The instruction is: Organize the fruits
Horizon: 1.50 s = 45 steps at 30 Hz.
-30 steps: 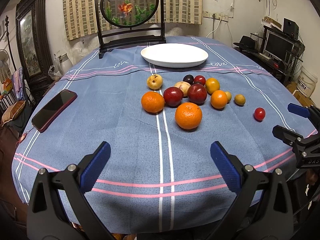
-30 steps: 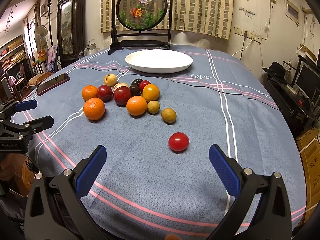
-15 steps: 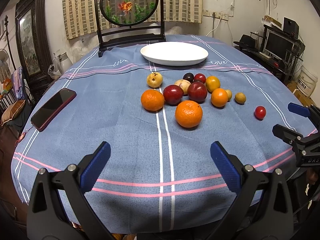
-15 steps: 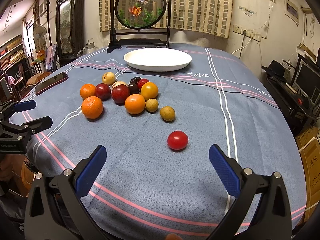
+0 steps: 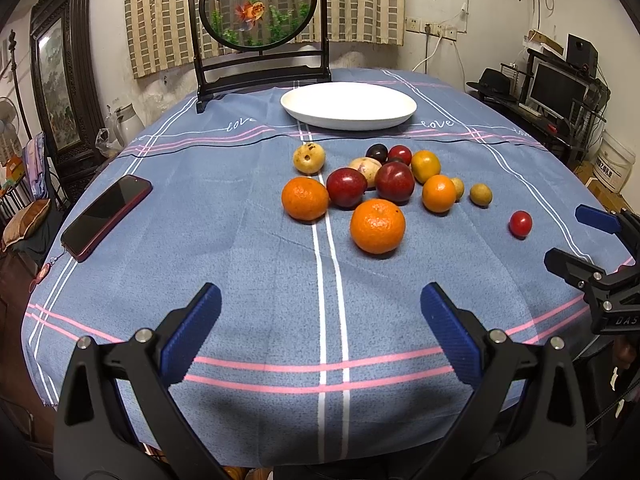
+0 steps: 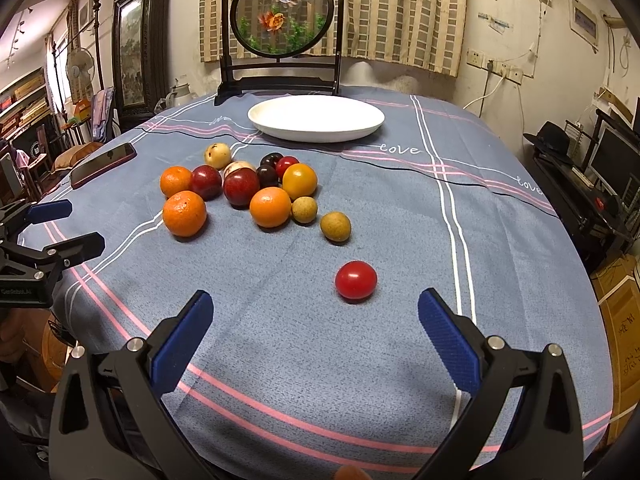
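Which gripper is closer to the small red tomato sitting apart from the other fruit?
Right. The right gripper hovers open just short of the red tomato; the left gripper faces the oranges, with the tomato far to its right.

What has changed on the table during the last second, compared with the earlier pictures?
Only small camera drift: the right gripper edged nearer the red cherry tomato. Nothing was grasped or released. Both grippers keep their jaws open and empty; the left gripper, the fruit pile, white plate and phone stayed in place.
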Motion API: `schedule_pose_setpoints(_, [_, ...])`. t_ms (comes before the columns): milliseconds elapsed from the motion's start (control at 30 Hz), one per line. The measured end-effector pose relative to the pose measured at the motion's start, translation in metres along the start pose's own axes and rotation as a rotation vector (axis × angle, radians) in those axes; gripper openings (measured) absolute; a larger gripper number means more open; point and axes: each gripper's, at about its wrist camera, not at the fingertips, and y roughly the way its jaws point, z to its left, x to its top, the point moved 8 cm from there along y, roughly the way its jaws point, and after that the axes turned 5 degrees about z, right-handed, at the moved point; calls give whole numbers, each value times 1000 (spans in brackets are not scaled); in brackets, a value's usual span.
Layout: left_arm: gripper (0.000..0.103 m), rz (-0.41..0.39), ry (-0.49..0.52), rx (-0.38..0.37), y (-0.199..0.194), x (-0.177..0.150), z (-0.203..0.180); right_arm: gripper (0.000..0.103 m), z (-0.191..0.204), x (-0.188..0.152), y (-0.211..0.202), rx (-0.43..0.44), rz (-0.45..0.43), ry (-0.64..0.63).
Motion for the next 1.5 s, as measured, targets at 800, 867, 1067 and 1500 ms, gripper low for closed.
schedule_pose_setpoints(800, [101,32,-17,-37,11,-7,2,102,-6,-10,28,86,124,107])
schedule_pose_setpoints(867, [101,31,-16,-49,12,-7,2,102,-11,-12,31,136,130,152])
schedule_pose_setpoints(1067, [101,6,-9,-65,16,-4,4,96,-17,-5,32,146,122,117])
schedule_pose_setpoints(1500, [101,43,12,-109,45,18,2,57,-30,9,64,22,244,35])
